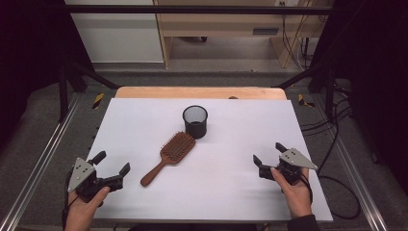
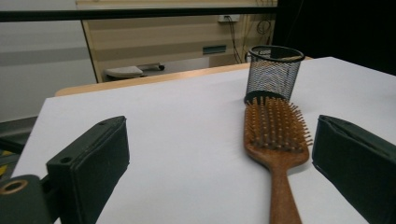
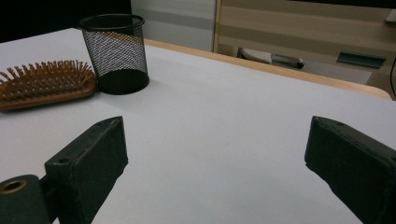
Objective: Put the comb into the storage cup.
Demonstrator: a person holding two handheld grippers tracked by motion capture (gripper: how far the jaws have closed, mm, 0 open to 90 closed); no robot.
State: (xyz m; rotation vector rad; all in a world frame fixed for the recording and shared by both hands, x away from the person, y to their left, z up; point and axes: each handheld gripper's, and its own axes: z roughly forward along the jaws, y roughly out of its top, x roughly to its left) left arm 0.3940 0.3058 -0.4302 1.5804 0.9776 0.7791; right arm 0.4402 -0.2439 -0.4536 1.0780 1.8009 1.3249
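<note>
A brown wooden hairbrush (image 1: 169,156) lies bristles up on the white table (image 1: 144,115), its handle pointing to the near left. Its head almost touches a black mesh cup (image 1: 195,121) that stands upright behind it. My left gripper (image 1: 111,164) rests open at the near left, a short way left of the handle. My right gripper (image 1: 269,154) is open at the near right, well clear of both objects. In the left gripper view the hairbrush (image 2: 276,140) lies between the jaws with the cup (image 2: 273,73) beyond. The right gripper view has the cup (image 3: 115,52) and brush head (image 3: 44,84) at far left.
A wooden strip (image 1: 199,92) runs along the table's far edge. Beyond it stand a wooden shelf unit (image 1: 216,24) and cables (image 1: 332,120) on the floor at right. Metal rails (image 1: 38,168) flank the table.
</note>
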